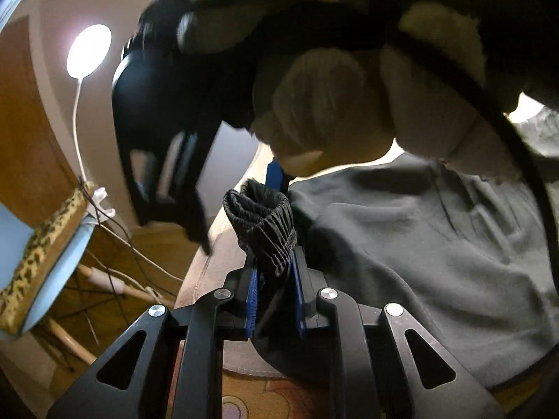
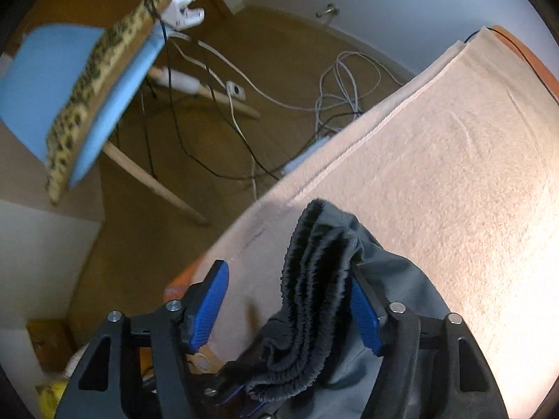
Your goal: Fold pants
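Grey pants (image 1: 401, 244) waistband pinched by left tongs (image 1: 276, 289) | right tongs (image 2: 290, 314) parted

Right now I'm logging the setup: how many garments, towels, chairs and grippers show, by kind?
Pants: 1
Pink towel: 1
Blue chair: 1
Grippers: 2, the left gripper and the right gripper
Total: 5
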A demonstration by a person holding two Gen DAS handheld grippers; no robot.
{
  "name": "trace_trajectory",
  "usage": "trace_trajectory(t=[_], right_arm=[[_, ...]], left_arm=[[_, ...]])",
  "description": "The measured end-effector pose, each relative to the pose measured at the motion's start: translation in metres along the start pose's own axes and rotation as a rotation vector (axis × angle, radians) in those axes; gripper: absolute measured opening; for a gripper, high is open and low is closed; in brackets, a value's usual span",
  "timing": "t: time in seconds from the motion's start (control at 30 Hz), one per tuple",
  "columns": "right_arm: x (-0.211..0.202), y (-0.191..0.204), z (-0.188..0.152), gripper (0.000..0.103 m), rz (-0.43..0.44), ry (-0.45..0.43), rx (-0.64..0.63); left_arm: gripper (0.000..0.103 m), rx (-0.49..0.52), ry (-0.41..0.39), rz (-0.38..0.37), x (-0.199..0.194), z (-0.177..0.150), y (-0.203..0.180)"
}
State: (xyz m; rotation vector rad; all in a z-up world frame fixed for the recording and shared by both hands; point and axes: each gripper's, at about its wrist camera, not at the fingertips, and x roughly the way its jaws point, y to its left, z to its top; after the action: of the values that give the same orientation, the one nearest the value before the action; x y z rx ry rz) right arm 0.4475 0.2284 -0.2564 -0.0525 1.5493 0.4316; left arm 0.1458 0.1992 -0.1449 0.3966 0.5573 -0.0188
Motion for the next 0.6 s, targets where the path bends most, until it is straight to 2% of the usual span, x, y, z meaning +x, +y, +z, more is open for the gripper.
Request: trace_trajectory(t=[0.03,0.1,0.2,0.3,0.47,0.6], right_arm=[[0.003,0.000,-0.001,0.055,-0.022,0.008,-0.005],[0.005,-0.003,-0.003,0.035,-0.050,0.003,-0.005],[0.000,-0.014,-0.007,0.020,-0.014,-0.022,0.038],[-0.008,-0.022,-0.012,0.016,0.041,-0.055,0.076],[-0.022,-0.030,-0.026,0.016,0.132,-0.107,0.133],[-0.031,-0.037,-0.034,0.016,0.204,-0.144,0.180]], left_arm=[[0.015,0.006,-0.001,0.006,0.001,0.000,0.001],[0.016,0.002,-0.007,0.024,-0.002,0.000,0.002],[0.018,-0.034,-0.013,0.030,-0.007,-0.002,0.003],[0.025,-0.113,0.009,0.020,-0.006,-0.005,0.012],[0.028,-0.244,0.019,-0.012,-0.001,-0.006,0.028],[0.031,-0.318,0.020,-0.104,0.006,-0.002,0.040]])
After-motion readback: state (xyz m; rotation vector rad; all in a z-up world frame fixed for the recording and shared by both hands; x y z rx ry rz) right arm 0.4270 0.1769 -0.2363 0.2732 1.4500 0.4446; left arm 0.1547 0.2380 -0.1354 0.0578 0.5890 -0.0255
